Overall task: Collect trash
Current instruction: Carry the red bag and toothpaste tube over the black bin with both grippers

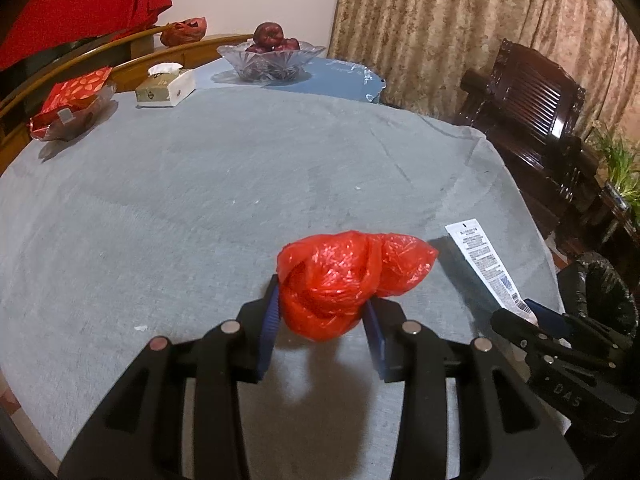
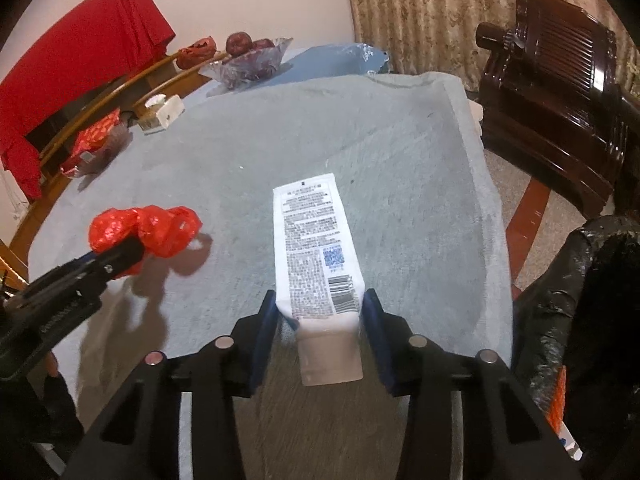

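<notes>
A crumpled red plastic bag [image 1: 340, 280] sits between the blue pads of my left gripper [image 1: 322, 296], which is shut on it just above the grey tablecloth [image 1: 200, 200]; its shadow lies underneath. In the right wrist view the same bag [image 2: 160, 228] and left gripper [image 2: 120, 252] show at the left. A white printed tube [image 2: 316, 240] lies lengthwise on the cloth, cap end toward me. My right gripper [image 2: 320, 296] is shut on its lower part, a pad touching each side. The left wrist view shows the tube [image 1: 480, 256] and right gripper [image 1: 532, 312] at the right.
A bin lined with a black bag [image 2: 580, 280] stands off the table's right edge. At the far side are a glass bowl of apples [image 1: 272, 60], a tissue box [image 1: 166, 86], a red packet in a dish [image 1: 72, 100] and another red bag [image 1: 184, 30]. A dark wooden chair [image 1: 532, 112] stands at the right.
</notes>
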`<state>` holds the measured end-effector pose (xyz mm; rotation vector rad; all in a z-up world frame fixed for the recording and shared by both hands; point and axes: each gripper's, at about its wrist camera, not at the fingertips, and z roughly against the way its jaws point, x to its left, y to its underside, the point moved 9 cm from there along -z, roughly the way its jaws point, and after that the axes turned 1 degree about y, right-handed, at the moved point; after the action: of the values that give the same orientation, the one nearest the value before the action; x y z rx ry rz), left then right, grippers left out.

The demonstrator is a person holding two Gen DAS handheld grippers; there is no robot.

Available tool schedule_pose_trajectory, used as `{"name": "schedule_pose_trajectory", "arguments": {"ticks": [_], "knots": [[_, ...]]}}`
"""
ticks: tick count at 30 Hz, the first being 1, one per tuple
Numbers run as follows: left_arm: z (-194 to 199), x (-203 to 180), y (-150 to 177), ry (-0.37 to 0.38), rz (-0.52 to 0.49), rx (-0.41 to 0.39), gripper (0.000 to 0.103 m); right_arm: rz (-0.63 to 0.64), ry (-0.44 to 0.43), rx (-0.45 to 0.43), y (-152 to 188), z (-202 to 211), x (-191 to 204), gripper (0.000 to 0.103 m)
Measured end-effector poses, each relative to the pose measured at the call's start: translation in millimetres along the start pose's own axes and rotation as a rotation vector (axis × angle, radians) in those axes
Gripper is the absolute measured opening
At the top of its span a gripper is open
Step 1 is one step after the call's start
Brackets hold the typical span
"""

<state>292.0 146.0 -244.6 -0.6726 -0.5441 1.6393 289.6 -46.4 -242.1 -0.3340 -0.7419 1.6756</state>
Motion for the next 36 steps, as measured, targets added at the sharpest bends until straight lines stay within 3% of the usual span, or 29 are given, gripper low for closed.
{"name": "schedule_pose_trajectory", "arguments": {"ticks": [28, 36], "knots": [[46.6, -55.7, -11.5, 0.048, -0.071, -0.084, 0.038, -0.091, -0.052, -0.098, -15.2, 64.9, -22.5, 0.042], [67.3, -87.5, -15.3, 0.087, -0.107, -0.119, 0.038, -0.104, -0.013, -0.157, -16.8, 105.9, -43.5, 0.042]]}}
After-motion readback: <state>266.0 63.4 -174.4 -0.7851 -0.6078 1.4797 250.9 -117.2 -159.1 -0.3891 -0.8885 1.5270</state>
